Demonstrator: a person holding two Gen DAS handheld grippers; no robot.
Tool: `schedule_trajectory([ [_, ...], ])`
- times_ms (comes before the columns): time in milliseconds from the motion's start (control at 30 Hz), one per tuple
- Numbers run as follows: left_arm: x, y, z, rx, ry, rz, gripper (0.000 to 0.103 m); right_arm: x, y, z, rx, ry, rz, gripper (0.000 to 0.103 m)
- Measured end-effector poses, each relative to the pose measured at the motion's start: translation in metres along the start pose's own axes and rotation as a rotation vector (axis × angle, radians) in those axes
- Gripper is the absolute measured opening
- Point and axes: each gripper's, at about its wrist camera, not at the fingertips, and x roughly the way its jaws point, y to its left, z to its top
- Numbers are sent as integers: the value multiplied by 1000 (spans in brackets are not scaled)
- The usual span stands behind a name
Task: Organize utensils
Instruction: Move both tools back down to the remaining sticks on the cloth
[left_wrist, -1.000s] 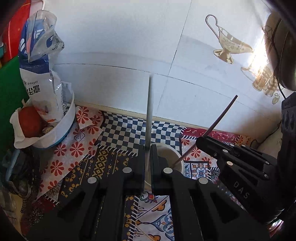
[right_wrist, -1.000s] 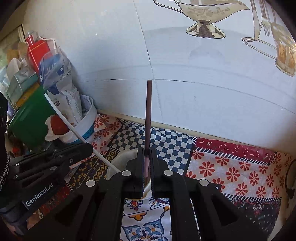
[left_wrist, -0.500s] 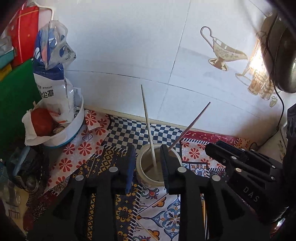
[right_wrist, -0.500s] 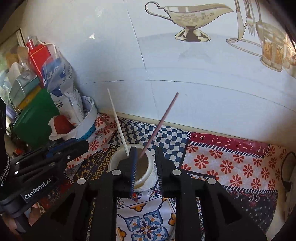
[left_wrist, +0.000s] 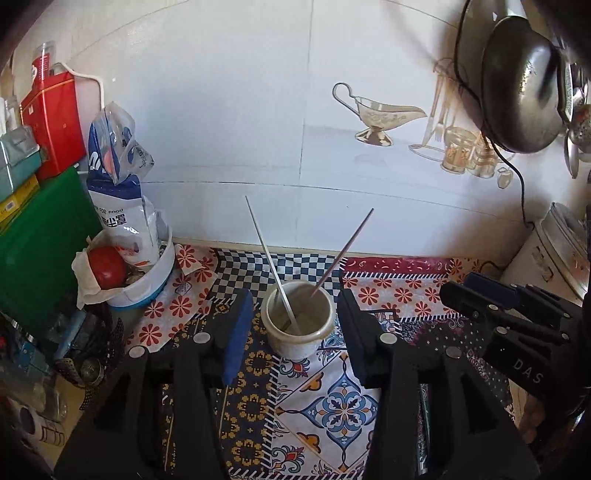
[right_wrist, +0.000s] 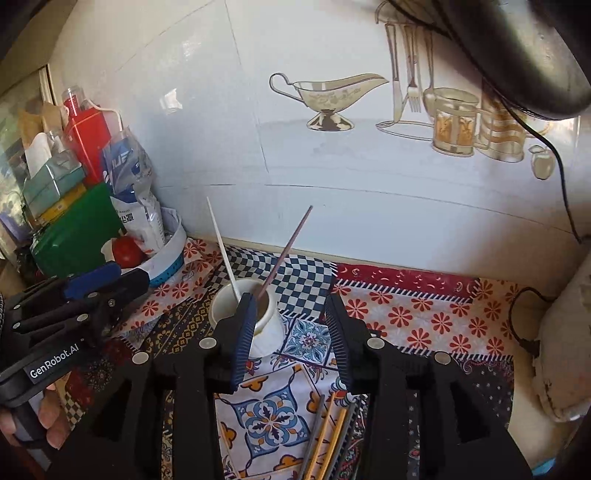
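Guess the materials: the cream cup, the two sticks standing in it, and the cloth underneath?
Round cream cup: likely glazed ceramic, with a thick rolled rim, a soft sheen and a stained inside. Thin white stick: probably plastic, uniform smooth white. Thin reddish-brown stick: wood or lacquered bamboo, matte; too thin to tell which. Patchwork-print tablecloth: looks like printed fabric or vinyl; it lies flat, with no visible weave.

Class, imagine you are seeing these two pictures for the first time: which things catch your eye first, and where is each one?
First comes the cream cup at the centre of the patterned cloth, with a white stick and a brown stick leaning apart inside it. Next, the left tool and right tool stand open, empty, on the near side of the cup. More sticks lie on the cloth nearest the camera.
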Motion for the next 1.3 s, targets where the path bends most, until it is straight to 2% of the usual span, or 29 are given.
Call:
schedule_trajectory([
  [167, -5, -19, -15, 28, 19, -43, 51, -20, -17, -16, 25, 1, -70, 36],
  [333, 4, -38, -34, 66, 74, -85, 52, -35, -40, -38, 64, 29, -143, 36],
  [600, 37, -64, -74, 105, 221, -158, 52, -43, -74, -80, 131, 105, -243, 36],
  [733, 60, -71, -95, 118, 303, -163, 52, -35, -90, -105, 165, 175, -283, 36],
  [1000, 99, -82, -140, 145, 467, -198, 52, -13, -106, -157, 229, 319, -310, 36],
  [1200, 114, -91, -155, 155, 519, -225, 52, 1, -107, -180, 243, 381, -299, 36],
  [1300, 119, -97, -160, 176, 534, -229, 46, 7, -108, -188, 251, 395, -289, 36],
])
